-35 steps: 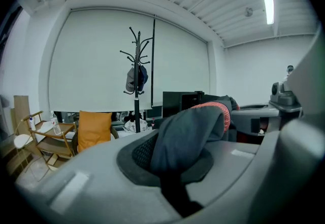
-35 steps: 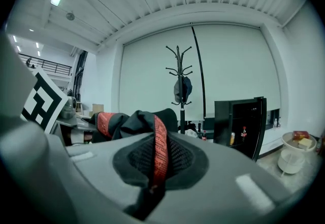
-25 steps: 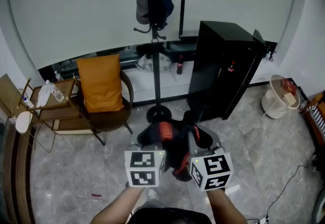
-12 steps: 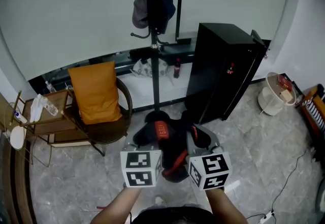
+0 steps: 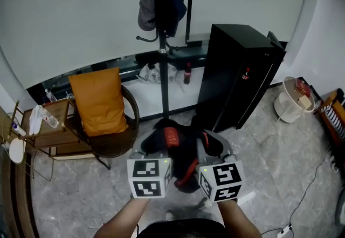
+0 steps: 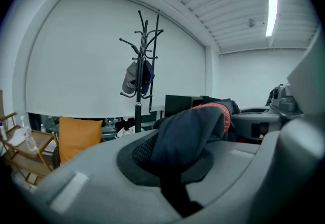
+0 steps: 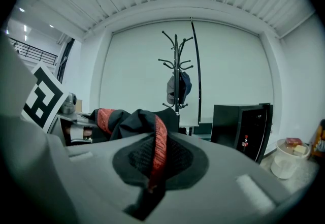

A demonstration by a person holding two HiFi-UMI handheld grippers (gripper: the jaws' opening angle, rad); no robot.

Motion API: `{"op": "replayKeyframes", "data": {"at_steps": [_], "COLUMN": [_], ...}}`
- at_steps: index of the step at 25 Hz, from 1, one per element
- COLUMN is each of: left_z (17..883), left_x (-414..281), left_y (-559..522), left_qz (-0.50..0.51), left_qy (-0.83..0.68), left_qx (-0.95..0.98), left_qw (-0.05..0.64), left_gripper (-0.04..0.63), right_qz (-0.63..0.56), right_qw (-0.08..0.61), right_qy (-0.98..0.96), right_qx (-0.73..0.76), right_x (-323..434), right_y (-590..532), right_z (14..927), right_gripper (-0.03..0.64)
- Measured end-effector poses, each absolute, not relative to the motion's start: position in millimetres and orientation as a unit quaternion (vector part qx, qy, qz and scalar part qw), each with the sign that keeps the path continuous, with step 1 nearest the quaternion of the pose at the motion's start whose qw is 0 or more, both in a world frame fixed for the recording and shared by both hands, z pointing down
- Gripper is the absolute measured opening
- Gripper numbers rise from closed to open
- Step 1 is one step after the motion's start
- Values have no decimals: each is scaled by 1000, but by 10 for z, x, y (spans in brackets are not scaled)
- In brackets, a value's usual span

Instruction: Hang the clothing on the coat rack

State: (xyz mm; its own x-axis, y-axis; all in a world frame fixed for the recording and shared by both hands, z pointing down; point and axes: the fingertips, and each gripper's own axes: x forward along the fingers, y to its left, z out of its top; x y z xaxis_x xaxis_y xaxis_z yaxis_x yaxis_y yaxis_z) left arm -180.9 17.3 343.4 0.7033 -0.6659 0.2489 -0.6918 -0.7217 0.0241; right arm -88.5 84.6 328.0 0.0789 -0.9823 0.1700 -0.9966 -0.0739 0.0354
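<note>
A black garment with red trim [image 5: 178, 150] hangs bunched between my two grippers. My left gripper [image 5: 152, 162] is shut on a dark fold of the garment [image 6: 190, 134]. My right gripper [image 5: 210, 164] is shut on its red-edged hem [image 7: 158, 149]. The black coat rack [image 5: 161, 42] stands straight ahead against the white wall, with a grey cap and a dark item [image 5: 160, 9] hung on its upper hooks. The coat rack [image 6: 139, 75] shows ahead in the left gripper view, and the coat rack [image 7: 177, 73] in the right gripper view too.
A wicker chair with an orange cushion [image 5: 98, 100] stands left of the rack base. A black cabinet [image 5: 237, 77] stands to its right. A wooden side table with bottles [image 5: 40, 126] is at far left, a white basket [image 5: 291, 102] at far right.
The view has closed in slightly on the rack; the chair and side table have slid left in the frame. Both grippers keep the garment held between them.
</note>
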Motion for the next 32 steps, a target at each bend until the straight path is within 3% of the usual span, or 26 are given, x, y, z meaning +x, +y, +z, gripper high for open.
{"op": "replayKeyframes", "data": {"at_steps": [32], "left_z": [3334], "left_x": [-82], "left_y": [-736], "left_qz": [122], "left_qy": [-495], "left_qx": [859], "left_qw": [46], "left_gripper": [28], "right_qz": [30], "right_qw": [59], "right_qy": [-785], "right_qx": [616], "right_x": [979], "right_y": [-348], "right_z": [3182], "right_gripper": [21]}}
